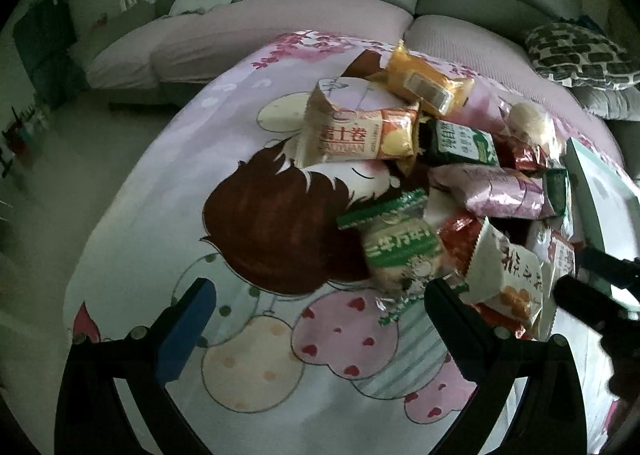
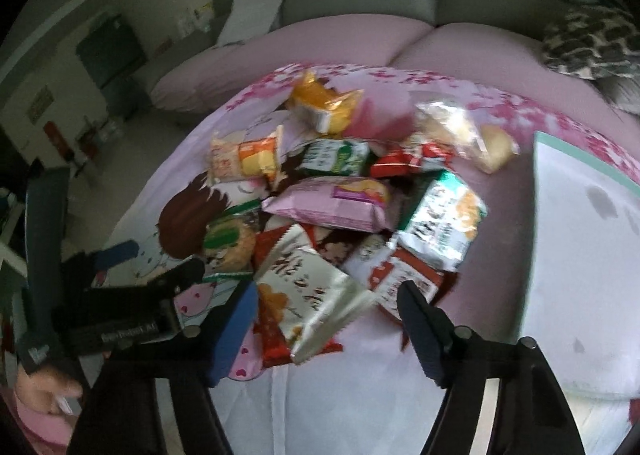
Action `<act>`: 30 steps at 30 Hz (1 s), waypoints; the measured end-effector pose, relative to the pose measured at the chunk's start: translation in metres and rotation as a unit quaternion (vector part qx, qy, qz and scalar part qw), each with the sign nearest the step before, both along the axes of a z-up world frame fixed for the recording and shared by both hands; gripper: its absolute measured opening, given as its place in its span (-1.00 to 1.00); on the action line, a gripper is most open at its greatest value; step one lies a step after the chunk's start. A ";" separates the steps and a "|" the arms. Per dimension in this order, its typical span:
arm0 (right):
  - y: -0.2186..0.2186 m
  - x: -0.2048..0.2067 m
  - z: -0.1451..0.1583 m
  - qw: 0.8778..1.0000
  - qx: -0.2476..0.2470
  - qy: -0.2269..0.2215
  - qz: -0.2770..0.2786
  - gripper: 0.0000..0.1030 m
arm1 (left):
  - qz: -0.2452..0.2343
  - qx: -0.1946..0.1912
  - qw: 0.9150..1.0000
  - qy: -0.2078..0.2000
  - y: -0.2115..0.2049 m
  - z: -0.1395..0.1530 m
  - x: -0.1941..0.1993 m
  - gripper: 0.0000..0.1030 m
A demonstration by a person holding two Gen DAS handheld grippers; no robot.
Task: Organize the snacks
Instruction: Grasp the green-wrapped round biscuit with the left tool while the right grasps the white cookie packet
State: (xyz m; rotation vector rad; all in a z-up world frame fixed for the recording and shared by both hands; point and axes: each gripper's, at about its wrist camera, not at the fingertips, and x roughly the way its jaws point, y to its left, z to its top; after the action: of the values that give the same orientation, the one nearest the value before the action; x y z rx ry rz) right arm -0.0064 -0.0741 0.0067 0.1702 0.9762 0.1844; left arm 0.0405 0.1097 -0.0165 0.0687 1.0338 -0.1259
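Note:
A heap of snack packets lies on a cartoon-print cloth [image 1: 168, 191]. It includes an orange packet [image 1: 424, 83], a cream-and-orange roll packet [image 1: 356, 137], a green rice-cracker packet [image 1: 400, 251], a pink packet [image 2: 332, 203] and a white packet with orange balls [image 2: 308, 287]. My left gripper [image 1: 316, 319] is open and empty, just short of the green packet. My right gripper [image 2: 328, 315] is open with its fingers on either side of the white packet, not closed on it. The left gripper also shows at the left of the right wrist view [image 2: 156, 275].
A white tray with a green rim [image 2: 580, 255] lies to the right of the heap; it also shows in the left wrist view [image 1: 596, 183]. A grey sofa with pink seat cushions [image 1: 280, 31] stands behind, with a patterned pillow [image 1: 576, 55] at the right.

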 end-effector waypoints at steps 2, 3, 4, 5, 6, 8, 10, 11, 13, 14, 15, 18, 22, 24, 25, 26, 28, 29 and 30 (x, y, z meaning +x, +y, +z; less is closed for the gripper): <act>0.007 0.006 -0.002 1.000 -0.010 0.001 0.018 0.38 | -0.003 -0.010 1.000 0.003 0.003 0.000 0.004 1.00; 0.009 0.008 -0.003 1.000 -0.012 0.001 0.025 0.38 | -0.005 -0.013 1.000 0.005 0.003 0.000 0.006 1.00; 0.011 0.012 -0.004 0.999 -0.015 0.002 0.032 0.38 | -0.008 -0.016 1.000 0.006 0.004 0.000 0.007 1.00; 0.013 0.015 -0.006 0.999 -0.018 0.004 0.040 0.38 | -0.011 -0.017 1.000 0.007 0.003 -0.001 0.009 1.00; 0.015 0.018 -0.008 0.999 -0.020 0.006 0.048 0.38 | -0.013 -0.017 1.000 0.008 0.003 -0.001 0.009 1.00; 0.020 0.025 -0.013 0.998 -0.020 0.009 0.063 0.38 | -0.016 -0.019 1.000 0.012 0.002 -0.003 0.011 1.00; 0.022 0.031 -0.020 0.997 -0.013 0.021 0.073 0.38 | -0.017 -0.022 0.999 0.018 0.003 -0.004 0.012 1.00; 0.022 0.034 -0.023 0.997 -0.010 0.025 0.072 0.38 | -0.017 -0.023 0.999 0.018 0.003 -0.005 0.013 1.00; 0.022 0.034 -0.023 0.997 -0.008 0.024 0.077 0.38 | -0.017 -0.025 0.999 0.021 0.003 -0.006 0.014 1.00; 0.023 0.034 -0.023 0.997 -0.008 0.024 0.079 0.38 | -0.017 -0.027 0.999 0.022 0.003 -0.007 0.015 1.00; 0.023 0.034 -0.023 0.996 -0.007 0.025 0.081 0.38 | -0.018 -0.030 0.999 0.024 0.002 -0.008 0.015 1.00; 0.027 0.031 -0.024 0.996 -0.011 0.029 0.084 0.38 | -0.023 -0.034 0.999 0.030 0.000 -0.009 0.016 1.00; 0.027 0.023 -0.024 0.995 -0.008 0.040 0.088 0.38 | -0.031 -0.035 0.998 0.032 -0.005 -0.011 0.017 1.00; 0.027 0.019 -0.024 0.995 -0.008 0.045 0.085 0.38 | -0.036 -0.036 0.998 0.034 -0.009 -0.011 0.018 1.00; 0.028 0.017 -0.024 0.995 -0.012 0.045 0.085 0.38 | -0.039 -0.036 0.998 0.035 -0.011 -0.011 0.018 1.00; 0.028 0.016 -0.024 0.995 -0.015 0.046 0.085 0.38 | -0.041 -0.036 0.998 0.035 -0.013 -0.012 0.019 1.00; 0.029 0.015 -0.026 0.995 -0.026 0.049 0.081 0.38 | -0.047 -0.033 0.998 0.038 -0.018 -0.013 0.021 1.00; 0.029 0.016 -0.028 0.995 -0.033 0.053 0.079 0.38 | -0.048 -0.032 0.998 0.040 -0.020 -0.014 0.023 1.00; 0.029 0.017 -0.031 0.995 -0.035 0.057 0.078 0.38 | -0.051 -0.031 0.997 0.041 -0.023 -0.015 0.025 1.00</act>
State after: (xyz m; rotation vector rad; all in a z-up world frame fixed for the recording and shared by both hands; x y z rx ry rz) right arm 0.0107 -0.0455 -0.0244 0.0401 1.1093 0.2849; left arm 0.0653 0.0863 -0.0317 0.0599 1.1078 -0.2565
